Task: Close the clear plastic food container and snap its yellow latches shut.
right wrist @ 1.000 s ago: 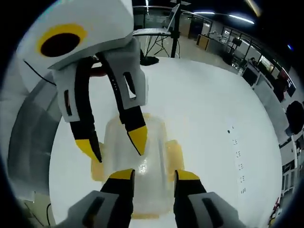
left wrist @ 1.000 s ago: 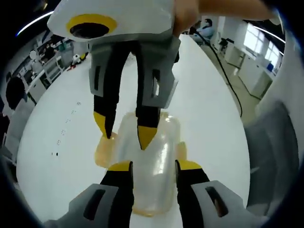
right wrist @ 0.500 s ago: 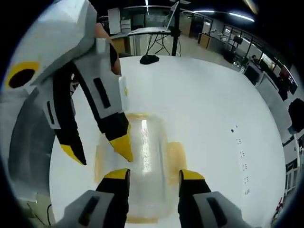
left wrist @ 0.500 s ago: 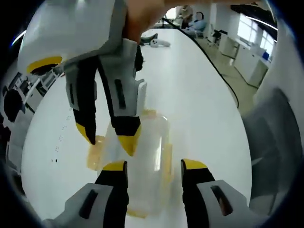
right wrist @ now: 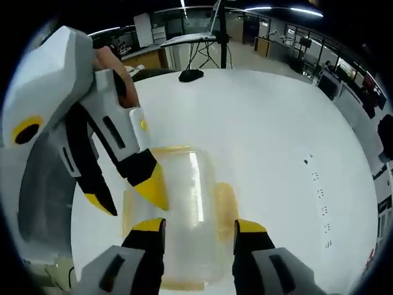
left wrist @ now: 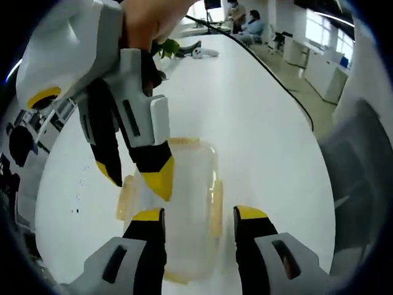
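The clear plastic food container (left wrist: 184, 209) is lying on the white bench (left wrist: 258, 135), well away from its edges as far as the two views are showing; its lid is already sitting on top, so closing seems done and the snapping of the latches is the part that is remaining, I judge.

The left tool (left wrist: 193, 216) is hanging just above the near end of the container with its jaws apart, one jaw on each side of the lid and gripping nothing; this is probably for steadying the box or for pressing a side latch. The right tool (left wrist: 138, 178) is coming in from the opposite side, also spread and holding nothing; one yellow tip is pointing down at the lid, the other is near the yellow latch (left wrist: 126, 196) on the long side. I cannot tell whether any tip is really touching the plastic.

In the right gripper view the same container (right wrist: 184, 209) is lying between the jaws of the right tool (right wrist: 199, 226), and the left tool (right wrist: 129, 200) is reaching over it; a second yellow latch (right wrist: 225, 206) is lying flat beside the other long wall, and seems not yet snapped, though this is hard to judge.

The container is looking empty; through the clear lid I am seeing only glare and the white bench below.
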Motion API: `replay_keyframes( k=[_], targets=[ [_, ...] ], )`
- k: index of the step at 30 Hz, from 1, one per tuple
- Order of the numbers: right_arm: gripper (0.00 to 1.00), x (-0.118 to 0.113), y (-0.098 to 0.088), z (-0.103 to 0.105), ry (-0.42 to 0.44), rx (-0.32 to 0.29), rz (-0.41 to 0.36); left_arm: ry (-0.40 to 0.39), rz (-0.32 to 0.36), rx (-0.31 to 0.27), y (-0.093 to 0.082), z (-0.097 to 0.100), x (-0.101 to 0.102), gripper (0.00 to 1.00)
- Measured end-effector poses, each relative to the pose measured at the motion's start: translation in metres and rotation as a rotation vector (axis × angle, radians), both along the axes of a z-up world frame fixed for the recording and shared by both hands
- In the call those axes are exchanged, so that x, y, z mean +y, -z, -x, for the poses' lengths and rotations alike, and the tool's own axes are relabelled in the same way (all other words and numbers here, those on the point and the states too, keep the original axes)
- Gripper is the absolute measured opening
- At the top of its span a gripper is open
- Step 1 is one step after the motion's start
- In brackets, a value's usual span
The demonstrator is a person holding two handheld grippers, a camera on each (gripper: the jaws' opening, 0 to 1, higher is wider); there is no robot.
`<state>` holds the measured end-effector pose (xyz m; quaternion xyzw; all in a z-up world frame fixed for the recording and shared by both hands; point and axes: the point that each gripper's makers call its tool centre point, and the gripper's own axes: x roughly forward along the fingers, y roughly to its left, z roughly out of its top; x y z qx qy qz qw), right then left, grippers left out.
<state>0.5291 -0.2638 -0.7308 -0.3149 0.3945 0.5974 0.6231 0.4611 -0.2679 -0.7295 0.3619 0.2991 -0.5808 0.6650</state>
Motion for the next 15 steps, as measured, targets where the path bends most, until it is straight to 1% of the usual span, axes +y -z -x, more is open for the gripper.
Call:
replay_keyframes(
  k=[3, 5, 7, 8, 9, 11, 13, 15],
  targets=[
    [0.42, 0.0005, 0.0012, -0.0004, -0.011, 0.017, 0.001, 0.002, 0.002, -0.02, 0.0011, -0.0004, -0.0006, 0.42],
    [0.41, 0.0013, 0.0014, 0.001, -0.028, 0.028, -0.001, -0.002, 0.0, -0.042, 0.0013, -0.0023, -0.0003, 0.4],
    [0.4, 0.0016, 0.0024, 0.001, -0.033, 0.048, 0.0, -0.003, -0.004, -0.069, 0.0018, -0.0049, -0.0001, 0.37],
    [0.39, 0.0018, 0.0027, 0.0033, -0.036, 0.071, 0.001, -0.007, -0.006, -0.079, 0.002, -0.0061, -0.0003, 0.36],
    [0.38, 0.0018, 0.0028, 0.0049, -0.035, 0.087, 0.003, -0.008, -0.005, -0.082, 0.0019, -0.0066, -0.0006, 0.36],
    [0.38, 0.0028, 0.0031, 0.0042, -0.061, 0.08, 0.001, -0.015, -0.003, -0.084, 0.0025, -0.0068, -0.0009, 0.36],
    [0.39, 0.0029, 0.0042, 0.0035, -0.056, 0.102, 0.01, -0.049, 0.015, -0.068, 0.002, -0.0074, -0.0016, 0.36],
    [0.39, 0.0043, 0.0039, 0.0046, -0.084, 0.102, 0.023, -0.054, 0.018, -0.064, 0.0017, -0.0078, -0.0017, 0.36]
  ],
)
